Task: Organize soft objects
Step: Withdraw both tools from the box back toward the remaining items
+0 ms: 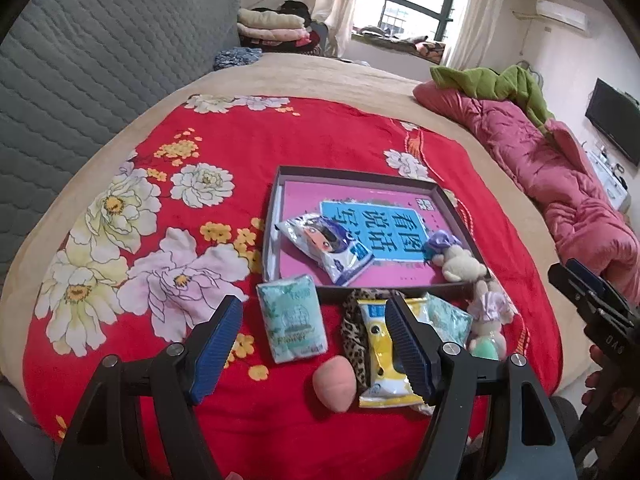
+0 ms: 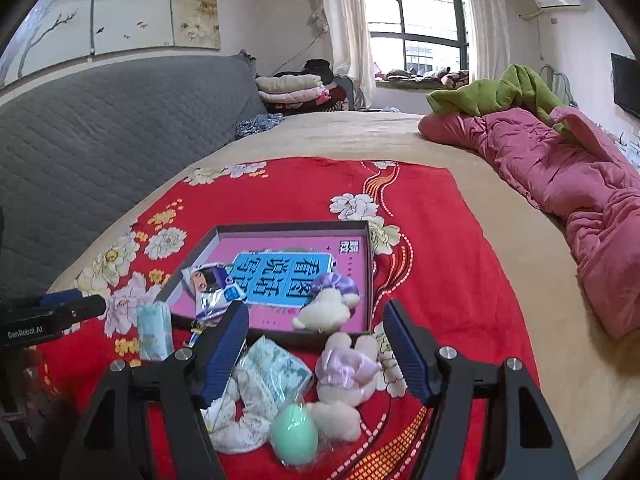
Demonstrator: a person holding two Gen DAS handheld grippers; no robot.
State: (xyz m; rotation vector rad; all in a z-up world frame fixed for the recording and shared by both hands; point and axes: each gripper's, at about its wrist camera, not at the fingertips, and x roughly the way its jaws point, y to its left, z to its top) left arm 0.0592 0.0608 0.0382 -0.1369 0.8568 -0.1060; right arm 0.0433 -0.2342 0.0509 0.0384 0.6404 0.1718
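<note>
**Both grippers hover empty above the soft things**

Our left gripper (image 1: 316, 344) and right gripper (image 2: 316, 356) hang with jaws wide, holding nothing. Tissue packs (image 1: 294, 318), a peach sponge (image 1: 335, 384) and a plush bunny (image 2: 346, 372) lie just before the dark tray (image 1: 358, 172) on the red blanket (image 1: 280, 136).

Black gripper frames, ribbed blue fingers (image 1: 216, 344), silver screws
</note>
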